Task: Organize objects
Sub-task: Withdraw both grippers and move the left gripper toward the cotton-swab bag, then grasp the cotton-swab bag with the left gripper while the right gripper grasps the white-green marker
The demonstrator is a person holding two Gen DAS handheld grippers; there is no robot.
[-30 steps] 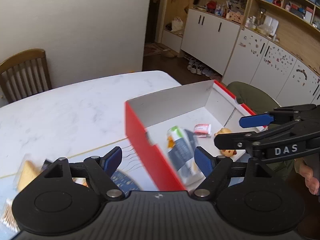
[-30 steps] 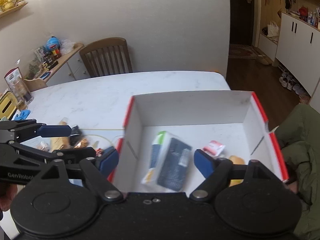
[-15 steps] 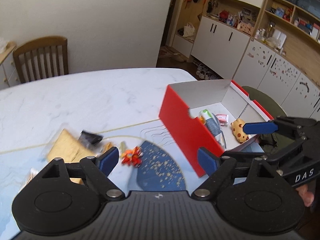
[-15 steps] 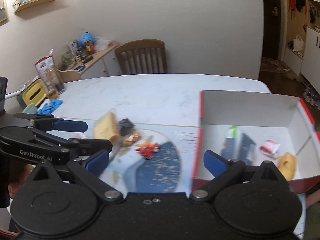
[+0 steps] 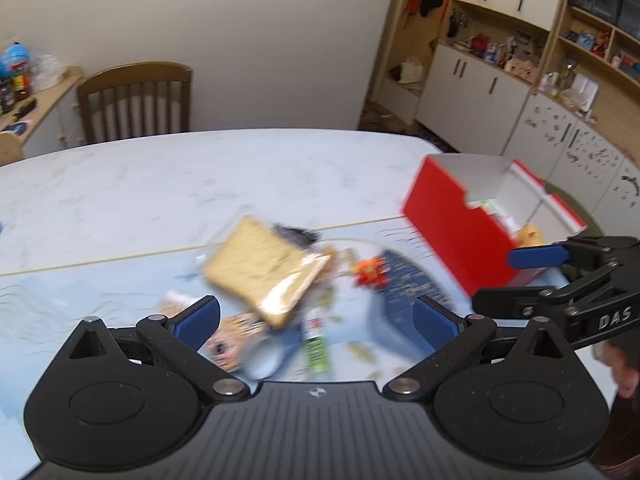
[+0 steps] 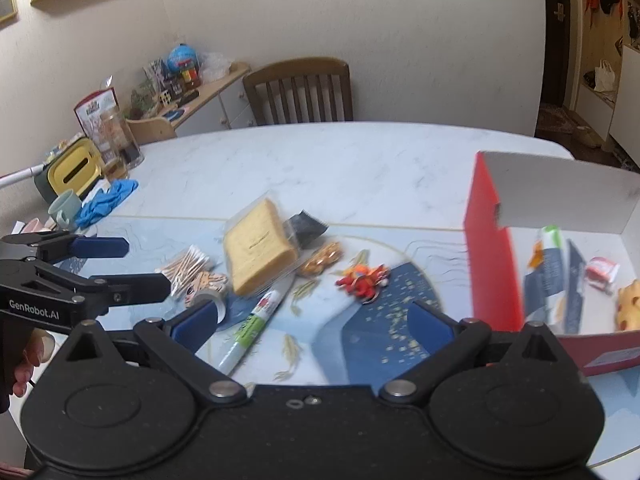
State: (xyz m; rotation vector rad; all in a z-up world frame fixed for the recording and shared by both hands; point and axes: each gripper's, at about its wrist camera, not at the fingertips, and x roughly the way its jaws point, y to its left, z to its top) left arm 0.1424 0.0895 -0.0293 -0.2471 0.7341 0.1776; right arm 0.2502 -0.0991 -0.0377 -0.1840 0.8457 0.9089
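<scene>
Your box (image 6: 492, 264) is red outside and white inside, open-topped, standing at the right end of the worktop (image 6: 320, 160); inside it lie a dark-and-white pouch (image 6: 556, 276), a small red-and-white packet (image 6: 600, 274) and a yellow spotted toy (image 6: 630, 306). Left of the box, loose on the blue mat (image 6: 360, 320), you have one wrapped bread slice (image 6: 256, 254), one black sachet (image 6: 306, 226), one amber packet (image 6: 322, 262), one red-orange trinket (image 6: 362, 280), one green-and-white tube (image 6: 256, 326), one tape roll (image 6: 206, 286) and one bag of cotton swabs (image 6: 186, 266). Your left hand-held gripper (image 5: 316, 320) tilts down over the bread and tube, jaws opening wide with nothing gripped. Your right hand-held gripper (image 6: 312, 322) also points down at the mat, near the box's red wall, jaws spread wide and empty. Each one shows at the edge of the other's view, with fingers (image 6: 24, 364) wrapped on the handle.
</scene>
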